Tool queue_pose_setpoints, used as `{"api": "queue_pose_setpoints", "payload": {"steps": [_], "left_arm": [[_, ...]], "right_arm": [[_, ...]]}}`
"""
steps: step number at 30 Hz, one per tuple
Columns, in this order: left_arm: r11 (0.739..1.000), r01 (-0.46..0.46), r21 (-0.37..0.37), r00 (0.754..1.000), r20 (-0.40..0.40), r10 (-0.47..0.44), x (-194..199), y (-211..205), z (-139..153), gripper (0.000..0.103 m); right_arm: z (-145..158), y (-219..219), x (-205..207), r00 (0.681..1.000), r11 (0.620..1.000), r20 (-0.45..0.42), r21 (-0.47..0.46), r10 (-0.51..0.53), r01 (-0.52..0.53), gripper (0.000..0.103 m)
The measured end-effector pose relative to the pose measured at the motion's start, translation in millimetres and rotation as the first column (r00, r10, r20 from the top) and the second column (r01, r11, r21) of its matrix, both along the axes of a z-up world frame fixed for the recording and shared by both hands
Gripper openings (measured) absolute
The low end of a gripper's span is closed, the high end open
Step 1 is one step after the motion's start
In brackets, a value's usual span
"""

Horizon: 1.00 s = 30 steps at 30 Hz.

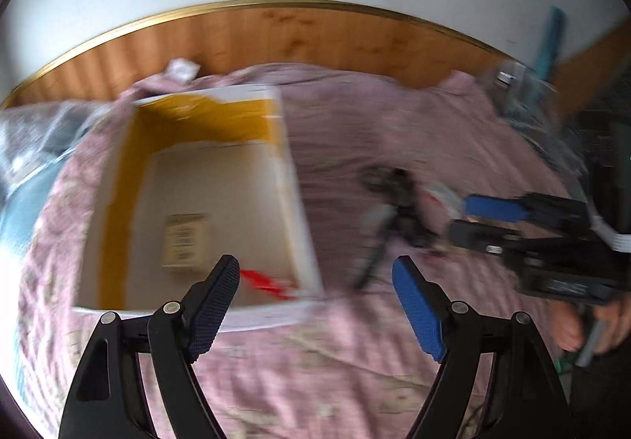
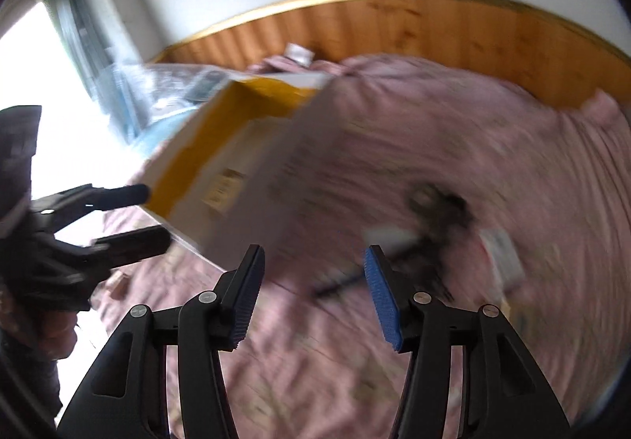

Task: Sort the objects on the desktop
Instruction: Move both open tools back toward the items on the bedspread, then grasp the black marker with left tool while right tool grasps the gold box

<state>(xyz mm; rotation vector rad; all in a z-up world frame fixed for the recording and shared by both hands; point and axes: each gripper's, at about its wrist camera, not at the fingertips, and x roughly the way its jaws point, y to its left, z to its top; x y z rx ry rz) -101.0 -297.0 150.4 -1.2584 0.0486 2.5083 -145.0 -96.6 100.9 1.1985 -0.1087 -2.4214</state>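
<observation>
Black tangled cord (image 2: 437,218) and small white items (image 2: 501,253) lying loose on a pink patterned bed cover (image 2: 493,131), not on any tabletop; blurred by motion, so exact kind hard to tell; seemingly a cable with a dark clump at the far end and a thin straight run toward the near side, long axis slanting from far right to near left in the right wrist view.

Open cardboard box (image 1: 213,178) resting on the same cover to the left of the cord, yellow inner walls, pale floor with a small label, a red scrap (image 1: 268,283) near its front right corner; wooden headboard (image 1: 276,32) behind.

Right claw (image 2: 313,293) spread wide, holding nothing; cord straight ahead and slightly right of its blue pads (image 2: 380,297), close beyond the tips. Left claw (image 1: 315,305) also spread wide and empty, aimed between box and cord, with the cord ahead and to its right.

Judged nearer: the right claw, seen from the left view with tips just beside the cord; likely next step a grasp on the cord, then a carry leftward into the box. Risk: thin slack cord slipping between the pads, or snagging the cover.
</observation>
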Motion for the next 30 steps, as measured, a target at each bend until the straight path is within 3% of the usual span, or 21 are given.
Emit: {"api": "queue_pose_setpoints", "payload": {"steps": [4, 9, 17, 30], "left_arm": [[0.994, 0.108, -0.030, 0.994, -0.012, -0.108, 13.9, 59.6, -16.0, 0.081], [0.984, 0.161, -0.076, 0.987, 0.029, -0.159, 20.1, 104.8, -54.6, 0.081], [0.984, 0.148, -0.099, 0.986, 0.088, -0.139, 3.8, 120.4, -107.6, 0.081], [0.989, 0.124, -0.081, 0.987, 0.115, -0.114, -50.5, 129.5, -154.8, 0.081]], "right_arm": [[-30.3, 47.0, 13.2, 0.996, 0.996, 0.045, -0.012, -0.082, 0.083, 0.056], [-64.2, 81.9, 27.4, 0.986, 0.989, 0.093, -0.037, -0.138, 0.142, 0.056], [-90.6, 114.0, 33.4, 0.975, 0.977, 0.091, -0.037, -0.205, 0.209, 0.056], [-111.2, 133.2, -2.5, 0.963, 0.966, 0.084, 0.027, -0.257, 0.256, 0.058]]}}
